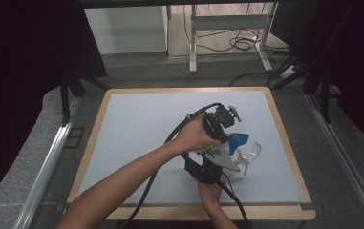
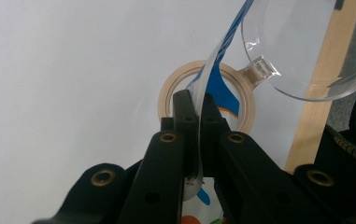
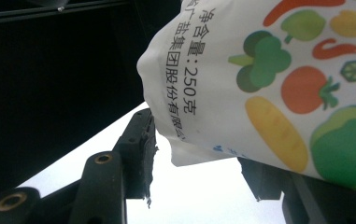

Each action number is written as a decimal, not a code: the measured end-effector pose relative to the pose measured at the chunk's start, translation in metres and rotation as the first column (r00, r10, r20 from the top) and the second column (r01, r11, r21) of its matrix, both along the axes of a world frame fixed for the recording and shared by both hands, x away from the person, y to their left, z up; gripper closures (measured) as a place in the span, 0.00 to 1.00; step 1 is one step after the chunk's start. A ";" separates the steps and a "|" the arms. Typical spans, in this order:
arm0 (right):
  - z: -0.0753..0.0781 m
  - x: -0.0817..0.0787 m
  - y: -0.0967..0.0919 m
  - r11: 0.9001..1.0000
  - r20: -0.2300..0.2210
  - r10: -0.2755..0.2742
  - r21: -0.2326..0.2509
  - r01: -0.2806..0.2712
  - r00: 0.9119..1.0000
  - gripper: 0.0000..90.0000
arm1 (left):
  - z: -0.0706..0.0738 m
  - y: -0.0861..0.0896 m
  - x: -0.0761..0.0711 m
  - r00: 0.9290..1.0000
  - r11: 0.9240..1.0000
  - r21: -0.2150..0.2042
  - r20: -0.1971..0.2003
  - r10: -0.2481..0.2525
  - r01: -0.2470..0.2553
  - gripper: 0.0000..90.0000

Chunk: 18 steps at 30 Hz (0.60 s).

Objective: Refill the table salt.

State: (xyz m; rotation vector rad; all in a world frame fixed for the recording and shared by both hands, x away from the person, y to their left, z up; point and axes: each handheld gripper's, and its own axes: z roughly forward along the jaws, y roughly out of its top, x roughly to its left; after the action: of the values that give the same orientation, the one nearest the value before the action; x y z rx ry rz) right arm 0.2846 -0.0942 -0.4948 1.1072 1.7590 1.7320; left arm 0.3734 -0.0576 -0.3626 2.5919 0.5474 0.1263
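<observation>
Left gripper [image 2: 198, 105]: jaws clenched on the thin edge of the printed pouch [image 2: 213, 88], which rises toward 1 o'clock in the left gripper view; the pouch's lower part is cut off by the frame. Beyond the jaws lie a tape ring [image 2: 166, 95], partly covered, and a clear measuring cup [image 2: 302, 51]. Right gripper [image 3: 199, 161]: jaws part open around the pouch's white corner; pad contact is hard to make out. In the high view, hands hide most of the pouch at 4 o'clock on the table [image 1: 136, 124].
</observation>
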 end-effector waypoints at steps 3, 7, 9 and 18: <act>0.000 0.000 0.000 1.000 0.002 -0.001 0.000 0.001 1.000 0.56 | 0.000 0.000 0.000 1.000 1.000 0.003 0.000 -0.001 0.001 1.00; 0.001 0.000 0.000 1.000 0.003 0.001 0.004 -0.001 1.000 0.56 | -0.001 0.000 0.000 1.000 1.000 0.002 -0.001 -0.001 0.001 1.00; 0.001 0.000 0.000 1.000 0.004 0.002 0.004 -0.002 1.000 0.56 | -0.001 0.000 0.000 1.000 1.000 0.000 -0.001 -0.001 0.001 1.00; 0.001 0.000 -0.001 1.000 0.003 -0.001 -0.001 0.001 1.000 0.56 | -0.003 -0.001 0.000 1.000 1.000 -0.003 -0.005 0.000 0.000 1.00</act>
State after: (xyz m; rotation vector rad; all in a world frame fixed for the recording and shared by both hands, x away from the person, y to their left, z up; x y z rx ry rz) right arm 0.2847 -0.0951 -0.4943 1.1041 1.7571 1.7314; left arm 0.3735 -0.0581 -0.3651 2.5896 0.5487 0.1190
